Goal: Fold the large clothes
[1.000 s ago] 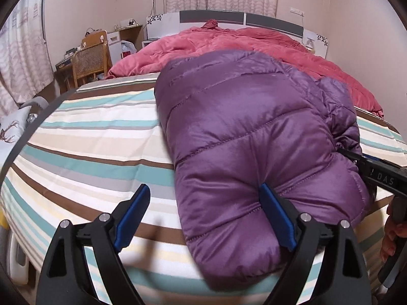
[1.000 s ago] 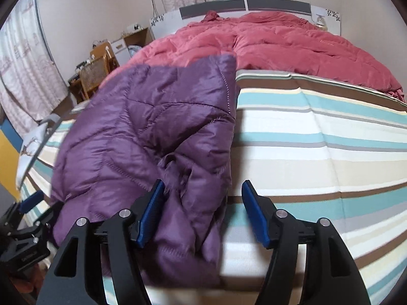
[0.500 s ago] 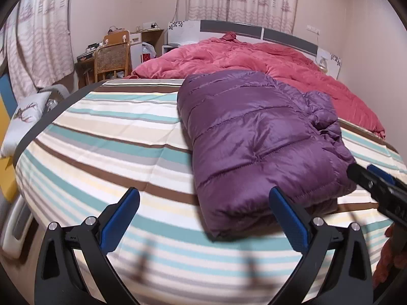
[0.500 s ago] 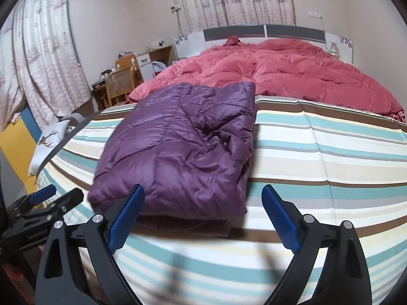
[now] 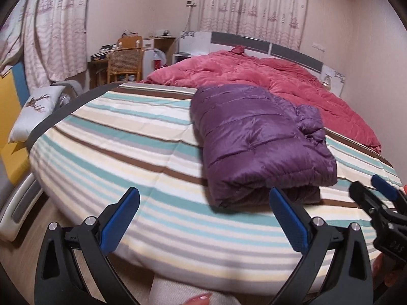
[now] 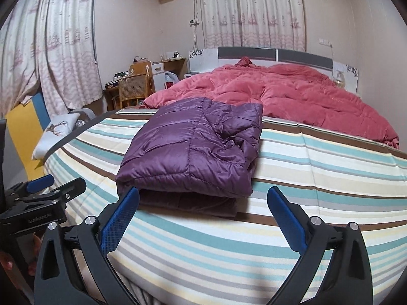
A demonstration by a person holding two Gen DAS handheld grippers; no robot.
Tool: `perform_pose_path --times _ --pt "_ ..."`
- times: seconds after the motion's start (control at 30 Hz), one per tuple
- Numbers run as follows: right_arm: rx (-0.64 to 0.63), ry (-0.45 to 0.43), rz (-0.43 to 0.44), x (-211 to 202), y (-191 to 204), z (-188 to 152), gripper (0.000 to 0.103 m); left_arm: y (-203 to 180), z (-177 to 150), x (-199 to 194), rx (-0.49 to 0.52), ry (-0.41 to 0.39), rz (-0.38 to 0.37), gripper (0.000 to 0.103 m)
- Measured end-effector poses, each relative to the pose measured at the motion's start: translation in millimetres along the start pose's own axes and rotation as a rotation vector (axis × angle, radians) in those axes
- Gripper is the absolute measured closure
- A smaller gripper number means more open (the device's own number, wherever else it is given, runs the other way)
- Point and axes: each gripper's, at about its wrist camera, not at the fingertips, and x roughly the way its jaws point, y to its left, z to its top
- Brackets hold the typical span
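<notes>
You've let go: left gripper [image 5: 203, 225] wide apart, empty; right gripper [image 6: 203, 222] jaws opening, empty. Both backed off purple jacket [image 6: 193, 152], now folded on bed [image 6: 318, 167] — fold looks done.

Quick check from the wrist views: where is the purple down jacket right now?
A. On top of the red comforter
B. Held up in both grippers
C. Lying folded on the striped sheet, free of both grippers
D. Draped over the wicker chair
C: the purple down jacket lies folded on the striped sheet, and the left gripper and right gripper both stand open short of it, gripping nothing.
</notes>
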Motion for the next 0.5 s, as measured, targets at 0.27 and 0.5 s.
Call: perform_pose_path --times 0.27,0.5 --pt "0.002 -0.008 -0.044 -5.5 -1.9 -5.4 0.003 0.8 -17.8 -6.8 0.000 0.017 0.023 0.002" --pt "0.029 0.007 -0.041 -1.3 -7.6 -9.0 0.003 -5.8 -20.2 -10.9 0.031 0.005 -0.002 0.002"
